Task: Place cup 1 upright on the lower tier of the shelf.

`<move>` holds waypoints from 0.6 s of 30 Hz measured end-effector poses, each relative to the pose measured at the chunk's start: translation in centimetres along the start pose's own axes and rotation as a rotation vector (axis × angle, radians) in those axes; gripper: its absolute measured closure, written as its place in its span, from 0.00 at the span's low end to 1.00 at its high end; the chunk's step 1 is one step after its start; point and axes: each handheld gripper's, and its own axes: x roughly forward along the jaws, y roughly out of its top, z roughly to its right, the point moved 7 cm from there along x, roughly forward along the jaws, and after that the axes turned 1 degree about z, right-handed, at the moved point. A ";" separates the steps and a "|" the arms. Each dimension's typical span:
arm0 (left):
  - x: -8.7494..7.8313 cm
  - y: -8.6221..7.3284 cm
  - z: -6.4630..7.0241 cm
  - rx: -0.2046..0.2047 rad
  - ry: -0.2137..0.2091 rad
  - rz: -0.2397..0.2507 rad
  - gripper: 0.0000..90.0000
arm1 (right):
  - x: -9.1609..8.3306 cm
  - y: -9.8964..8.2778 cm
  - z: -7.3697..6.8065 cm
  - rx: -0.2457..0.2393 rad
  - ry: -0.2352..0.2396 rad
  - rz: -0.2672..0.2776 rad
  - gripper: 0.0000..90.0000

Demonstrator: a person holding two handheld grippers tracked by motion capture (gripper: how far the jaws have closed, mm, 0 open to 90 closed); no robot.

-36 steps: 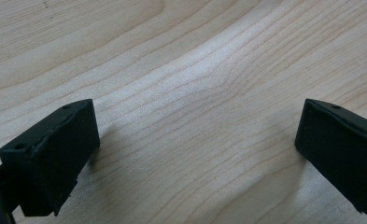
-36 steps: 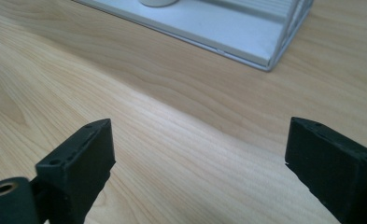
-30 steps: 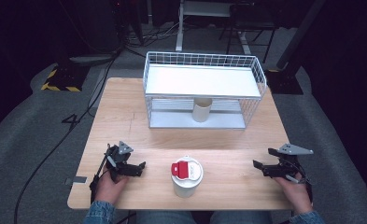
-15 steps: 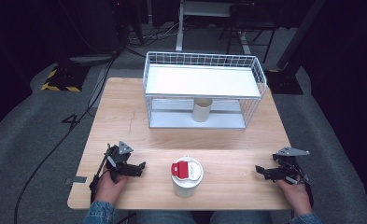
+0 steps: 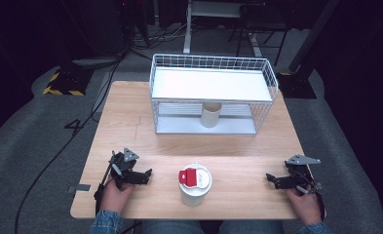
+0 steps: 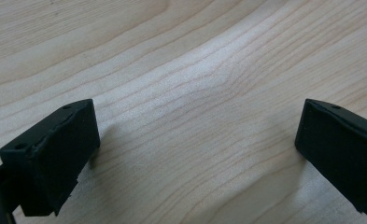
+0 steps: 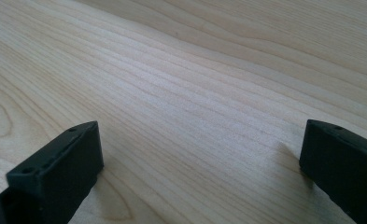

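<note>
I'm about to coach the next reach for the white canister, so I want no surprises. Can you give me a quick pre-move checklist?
1. Right claw open, nothing between jaws: ok.
2. Left claw open, nothing between jaws: ok.
3. White canister upright between both claws, untouched: ok.
4. Red flap on the lid closed: cannot tell.
5. Bare table from each claw to canister: ok.
6. Wire rack well behind, off the path: ok.

Pale wooden table (image 5: 130, 117) mid-frame, grey carpet floor (image 5: 28, 161) around it, black cables (image 5: 47, 161) at left, dark unlit room along the top
</note>
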 end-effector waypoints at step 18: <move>-0.2 -0.2 0.3 0.000 -0.001 -0.005 0.00 | 0.0 0.0 0.0 0.000 -0.001 0.000 0.00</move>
